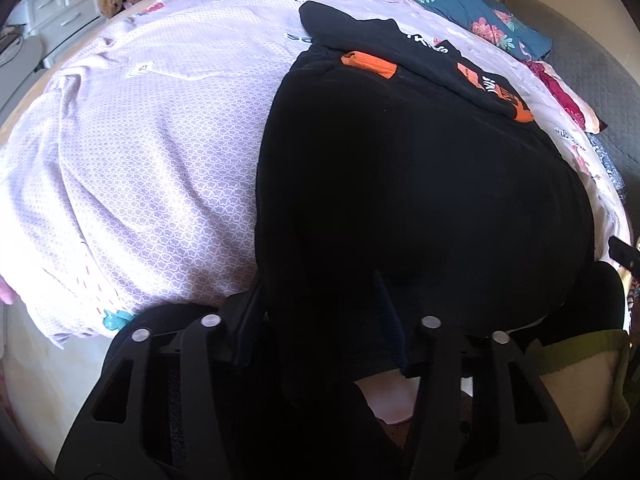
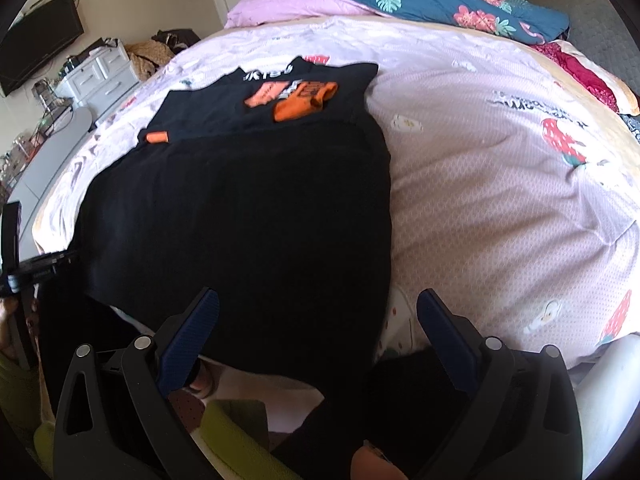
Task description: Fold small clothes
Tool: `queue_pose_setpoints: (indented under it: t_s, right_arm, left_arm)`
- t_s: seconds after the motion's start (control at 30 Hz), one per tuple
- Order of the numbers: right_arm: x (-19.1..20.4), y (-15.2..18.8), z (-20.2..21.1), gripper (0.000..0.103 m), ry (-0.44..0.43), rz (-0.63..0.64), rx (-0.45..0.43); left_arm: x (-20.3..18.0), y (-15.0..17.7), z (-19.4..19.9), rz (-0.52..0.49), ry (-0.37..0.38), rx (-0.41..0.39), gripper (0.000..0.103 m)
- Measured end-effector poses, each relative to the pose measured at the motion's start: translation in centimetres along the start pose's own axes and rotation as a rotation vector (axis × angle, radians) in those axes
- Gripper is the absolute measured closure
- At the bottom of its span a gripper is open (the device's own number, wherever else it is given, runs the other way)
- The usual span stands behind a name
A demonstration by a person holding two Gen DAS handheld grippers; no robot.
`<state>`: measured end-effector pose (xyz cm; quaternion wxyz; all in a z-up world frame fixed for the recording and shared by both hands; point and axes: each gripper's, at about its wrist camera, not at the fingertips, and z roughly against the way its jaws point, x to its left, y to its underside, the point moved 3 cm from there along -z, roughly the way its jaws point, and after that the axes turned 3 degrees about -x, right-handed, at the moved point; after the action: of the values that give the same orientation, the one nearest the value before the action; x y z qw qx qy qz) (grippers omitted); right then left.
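Note:
A black garment (image 1: 420,184) lies spread flat on the bed, its near hem hanging over the edge. An orange cuff (image 1: 368,64) shows at its far end. In the left wrist view, my left gripper (image 1: 316,280) stands at the hem's left corner. The cloth fills the gap between its fingers, which still stand apart. My right gripper (image 2: 318,292) is wide open at the right corner of the same garment (image 2: 248,216), with cloth between its blue pads (image 2: 192,332) but untouched by them. A folded black shirt with orange print (image 2: 272,88) lies beyond.
The bed has a lilac patterned sheet (image 2: 500,200). A blue floral duvet (image 2: 432,4) and a pink pillow (image 2: 288,8) lie at its far end. White drawers (image 2: 100,76) and a wall TV (image 2: 40,48) are at the left. A person's green clothing (image 2: 236,432) is below the grippers.

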<state>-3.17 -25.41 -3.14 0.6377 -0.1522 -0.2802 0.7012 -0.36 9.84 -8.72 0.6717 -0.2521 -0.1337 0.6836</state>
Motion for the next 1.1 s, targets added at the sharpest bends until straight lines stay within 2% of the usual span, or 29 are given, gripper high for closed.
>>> queue_pose_setpoints:
  t_s: [0.1, 0.13, 0.27, 0.47, 0.53, 0.57, 0.6, 0.63, 0.67, 0.77, 0.87, 1.1]
  right_arm:
    - [0.4, 1.0, -0.7, 0.005, 0.01, 0.018, 0.053]
    - [0.5, 1.2, -1.0, 0.005, 0.016, 0.024, 0.068]
    - [0.9, 1.9, -2.2, 0.006, 0.051, 0.046, 0.128]
    - [1.0, 2.9, -4.1, 0.036, 0.074, 0.061, 0.207]
    - [1.2, 3.1, -4.1, 0.051, 0.085, 0.081, 0.209]
    - [1.2, 3.3, -4.0, 0.054, 0.092, 0.09, 0.208]
    - [1.1, 3.4, -3.9, 0.066, 0.097, 0.087, 0.203]
    - [1.0, 3.4, -3.7, 0.082, 0.068, 0.074, 0.195]
    - [1.1, 3.3, -3.2, 0.092, 0.02, 0.065, 0.172]
    - [1.2, 3.1, -1.5, 0.095, -0.024, 0.069, 0.1]
    - [1.0, 2.0, 1.0, 0.095, -0.065, 0.062, -0.011]
    - [-0.9, -1.1, 5.5, 0.095, -0.077, 0.007, -0.236]
  left_arm:
    - [0.4, -0.1, 0.1, 0.014, 0.008, -0.011, 0.08]
    - [0.5, -0.1, 0.1, 0.023, 0.02, -0.014, 0.088]
    - [0.6, -0.1, 0.6, 0.027, 0.022, -0.031, 0.096]
    - [0.9, -0.7, 2.2, 0.044, 0.042, -0.087, 0.1]
    - [0.8, -1.1, 3.1, 0.046, 0.053, -0.116, 0.1]
    - [0.7, -1.3, 3.6, 0.043, 0.057, -0.131, 0.1]
    - [0.5, -1.5, 3.8, 0.039, 0.059, -0.14, 0.1]
    - [0.4, -1.6, 4.1, 0.036, 0.061, -0.148, 0.1]
    - [0.2, -1.7, 4.3, 0.033, 0.063, -0.157, 0.1]
    - [0.2, -1.9, 4.6, 0.036, 0.065, -0.17, 0.1]
    - [0.5, -2.2, 4.7, 0.05, 0.073, -0.178, 0.1]
    - [0.7, -3.8, 6.0, 0.047, 0.061, -0.241, 0.1]
